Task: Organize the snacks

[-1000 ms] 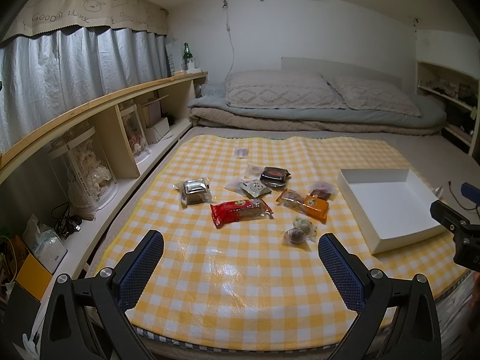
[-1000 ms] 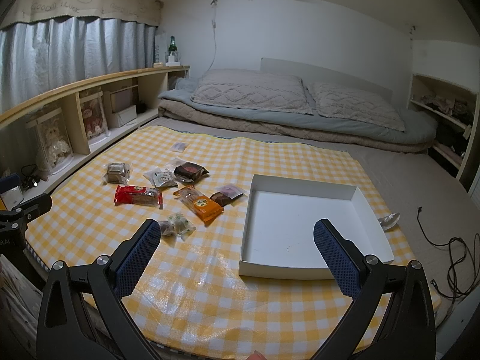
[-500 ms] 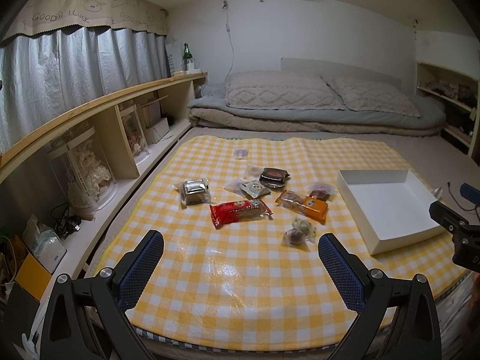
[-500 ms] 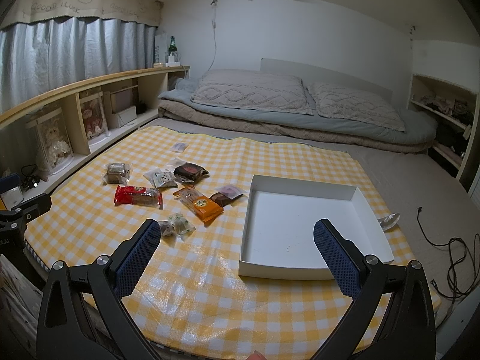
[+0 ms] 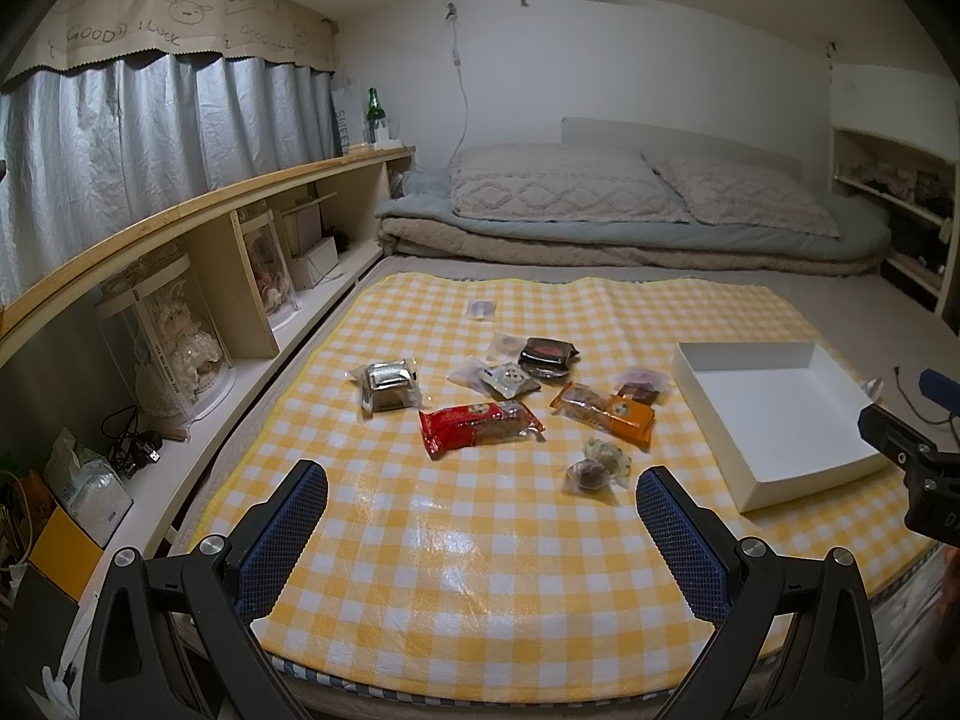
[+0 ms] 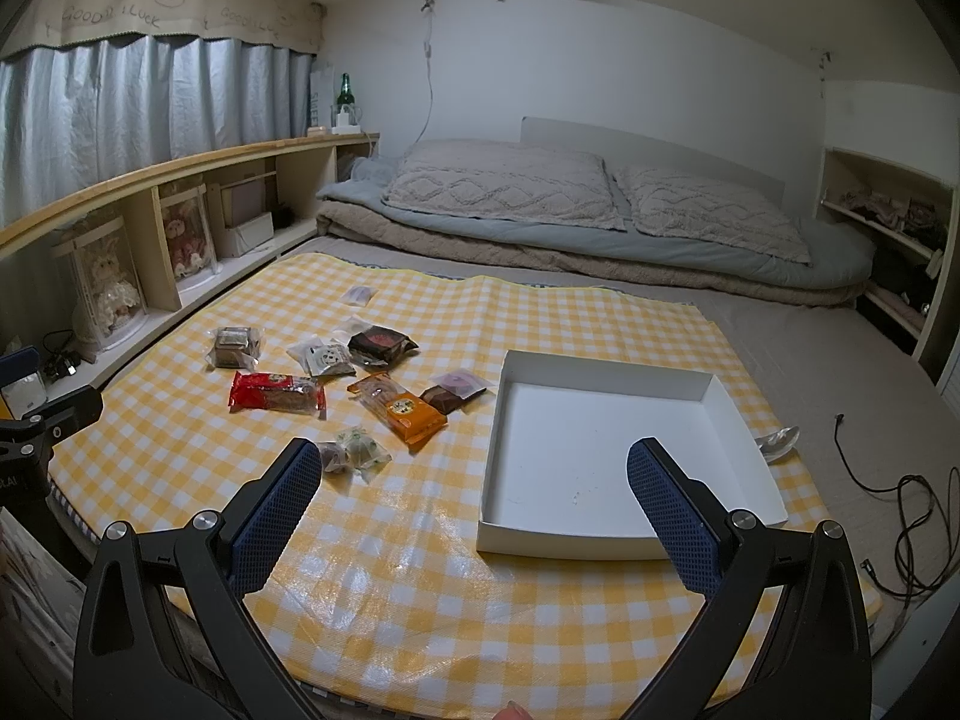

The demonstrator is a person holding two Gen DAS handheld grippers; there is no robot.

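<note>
Still at square 1: both the left gripper (image 5: 480,516) and right gripper (image 6: 474,492) hanging wide open, empty. Snack packets (image 5: 480,426) scattered on the checkered mat (image 5: 420,570), left of the white box (image 6: 606,420). Probably light, crinkly, slippery film, so best pinched mid-body, gently.

We see a bed (image 6: 810,354) covered near its foot by a yellow-and-white checked mat (image 6: 420,570). On the mat: a shallow white box (image 6: 606,531) toward the right edge, snacks clustered left of it. Snacks: red packet (image 5: 480,427), orange packet (image 5: 606,412), silver-wrapped pack (image 5: 389,383), dark pack (image 5: 545,355), two small round wrapped sweets (image 5: 597,465) nearest the foot edge, touching each other. One small clear packet (image 5: 481,308) lies apart toward the head. Folded bedding (image 6: 600,258) and two pillows (image 6: 504,192) sit at the head end.
</note>
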